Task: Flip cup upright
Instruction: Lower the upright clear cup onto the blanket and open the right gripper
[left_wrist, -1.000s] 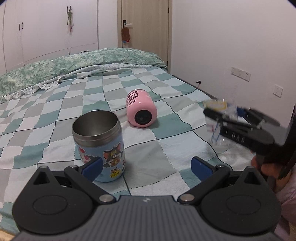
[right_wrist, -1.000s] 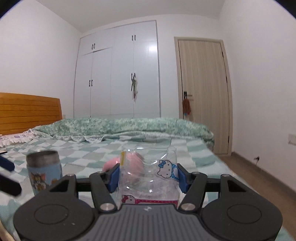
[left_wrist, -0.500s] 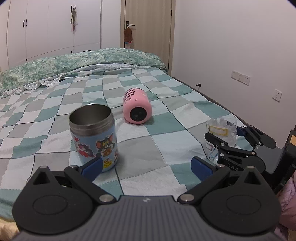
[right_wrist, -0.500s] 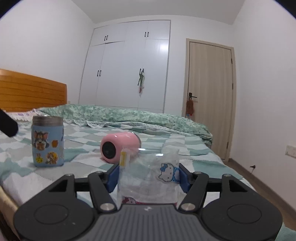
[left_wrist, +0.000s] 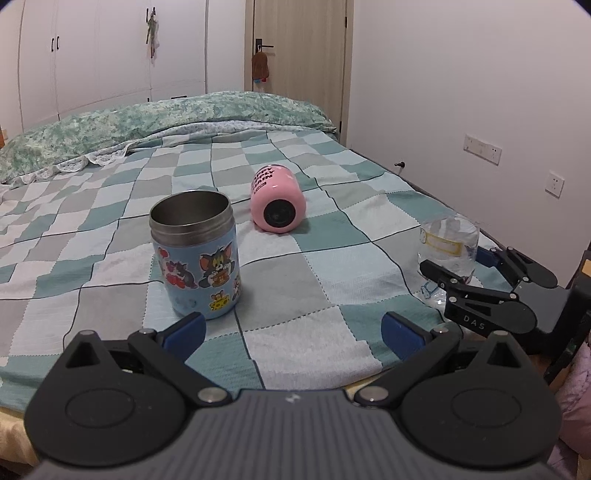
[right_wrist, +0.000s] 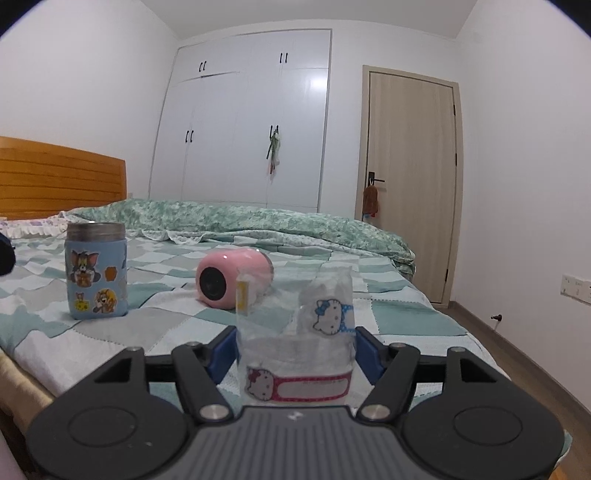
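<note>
clear cup (right_wrist: 295, 332) | upright in right tool (right_wrist: 295, 347) | Hello Kitty stickers

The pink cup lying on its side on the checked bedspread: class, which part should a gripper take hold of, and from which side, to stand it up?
Grip the pink cup across its round body, from above, one finger on each curved flank. It lies on its side with its dark end facing the left gripper, which is open and nearest.
</note>
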